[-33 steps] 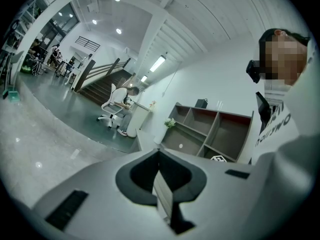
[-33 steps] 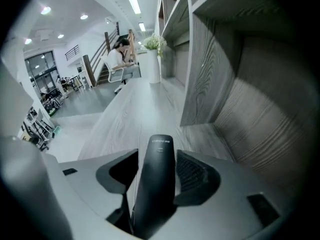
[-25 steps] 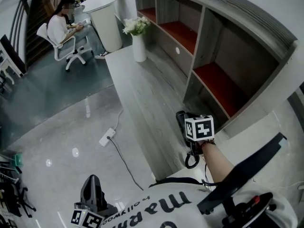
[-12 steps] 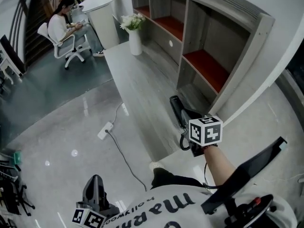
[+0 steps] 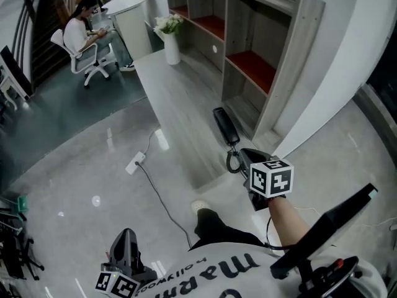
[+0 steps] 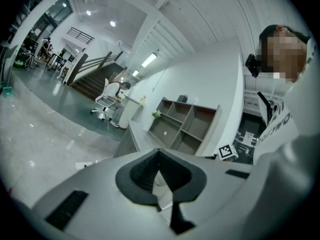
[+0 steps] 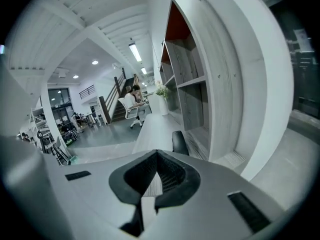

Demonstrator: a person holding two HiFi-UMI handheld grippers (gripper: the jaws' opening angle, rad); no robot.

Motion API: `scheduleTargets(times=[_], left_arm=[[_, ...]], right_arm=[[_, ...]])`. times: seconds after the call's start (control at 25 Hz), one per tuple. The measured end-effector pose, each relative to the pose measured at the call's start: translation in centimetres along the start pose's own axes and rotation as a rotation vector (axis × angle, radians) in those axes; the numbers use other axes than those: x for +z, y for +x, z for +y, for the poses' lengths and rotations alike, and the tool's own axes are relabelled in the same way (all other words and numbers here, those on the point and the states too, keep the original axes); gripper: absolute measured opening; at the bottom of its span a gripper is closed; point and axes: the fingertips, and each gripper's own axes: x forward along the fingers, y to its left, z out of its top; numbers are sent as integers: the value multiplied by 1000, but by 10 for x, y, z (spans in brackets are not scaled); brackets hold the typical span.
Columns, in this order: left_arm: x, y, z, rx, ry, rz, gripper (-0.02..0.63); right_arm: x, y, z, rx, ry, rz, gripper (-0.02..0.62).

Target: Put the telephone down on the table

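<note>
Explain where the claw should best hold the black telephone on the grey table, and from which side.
Probably its slim middle, across the narrow width. The telephone lies long on the table, pointing away from you. Come from above: the shelf unit stands close at its right, and the coiled cord is at the near end.

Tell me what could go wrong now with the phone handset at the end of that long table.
The handset lies near the table's end, its coiled cord looping by the edge; the cord might drag it off.
The shut right claw sits close to that loop and could snag it.
A cable crosses the floor near the person's foot; a trip is possible.
</note>
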Motion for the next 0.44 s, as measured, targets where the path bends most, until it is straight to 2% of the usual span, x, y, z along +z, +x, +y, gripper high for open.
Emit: scheduleTargets(times=[0.24,0.44], left_arm=[[-10,-14,-10,-22,3,-8,9],[-19,-14,-18,-35,0,2,9]], right_arm=[[-25,-28,3,7,-11,22,11],[-30,-35,2,15,-13,27,11]])
